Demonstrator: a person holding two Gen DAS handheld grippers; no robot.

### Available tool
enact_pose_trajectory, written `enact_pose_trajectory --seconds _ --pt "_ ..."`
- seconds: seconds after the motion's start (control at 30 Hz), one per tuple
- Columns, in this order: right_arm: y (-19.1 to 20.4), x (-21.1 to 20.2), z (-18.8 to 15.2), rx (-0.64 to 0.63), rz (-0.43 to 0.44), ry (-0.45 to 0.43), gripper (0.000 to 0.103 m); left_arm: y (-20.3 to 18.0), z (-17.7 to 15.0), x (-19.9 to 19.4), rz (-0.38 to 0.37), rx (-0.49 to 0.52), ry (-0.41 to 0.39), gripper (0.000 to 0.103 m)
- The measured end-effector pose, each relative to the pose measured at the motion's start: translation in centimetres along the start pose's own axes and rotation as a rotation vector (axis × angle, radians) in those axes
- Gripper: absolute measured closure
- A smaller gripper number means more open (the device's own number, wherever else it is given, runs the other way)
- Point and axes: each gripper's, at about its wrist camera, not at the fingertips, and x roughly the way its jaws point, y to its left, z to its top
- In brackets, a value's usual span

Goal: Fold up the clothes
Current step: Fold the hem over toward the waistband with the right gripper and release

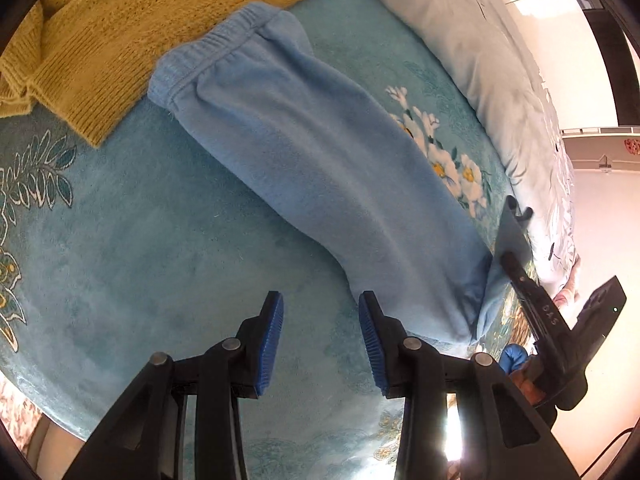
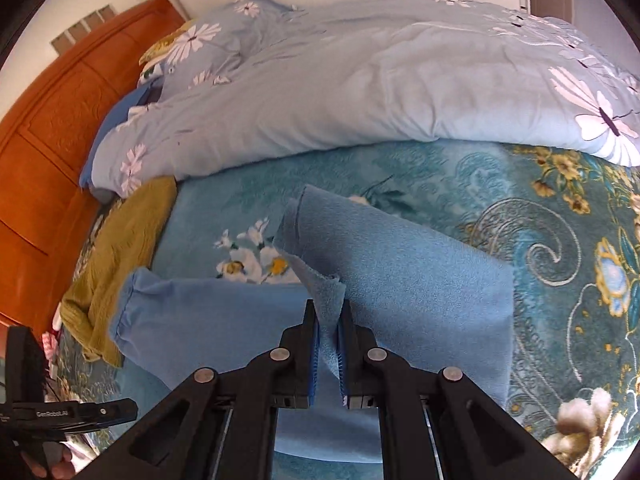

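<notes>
Light blue fleece pants (image 1: 320, 152) lie stretched across the teal flowered blanket (image 1: 140, 240), waistband toward the top left. My left gripper (image 1: 321, 304) hovers above the blanket beside the pants' lower edge, open, with nothing between its blue pads. In the right wrist view the pants (image 2: 420, 280) are partly doubled over, and my right gripper (image 2: 328, 320) is shut on a lifted fold of the leg end. The same right gripper (image 1: 520, 264) shows at the right of the left wrist view, pinching that end. The left tool (image 2: 60, 412) appears at the lower left of the right wrist view.
A mustard knit sweater (image 1: 100, 40) lies next to the waistband, also seen as the sweater (image 2: 120, 248) at the left. A pale flowered duvet (image 2: 360, 80) is bunched along the far side of the bed. An orange wooden headboard (image 2: 52, 140) stands at the left.
</notes>
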Motion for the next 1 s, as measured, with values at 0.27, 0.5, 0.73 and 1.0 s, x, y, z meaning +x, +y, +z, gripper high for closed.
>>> enact_pose_trajectory --seconds 0.27,0.5,0.73,1.0 --pt "4.1 4.4 -3.1 -0.124 -0.042 0.117 0.090 0.3 0.5 1.4 -0.035 -0.006 0.030 0.062" --pt "4.6 2.8 -4.1 -0.123 0.070 0.130 0.077 -2.5 1.7 2.1 -0.073 0.055 0.029 0.062" --pt "0.3 -1.9 -3.6 -0.020 0.068 0.041 0.064 -7.9 2.4 4.4 -0.162 0.142 0.059 0.049" --pt "-5.8 -3.8 -5.0 0.070 -0.033 0.037 0.063 -10.5 2.9 10.8 -0.109 0.085 0.192 0.049"
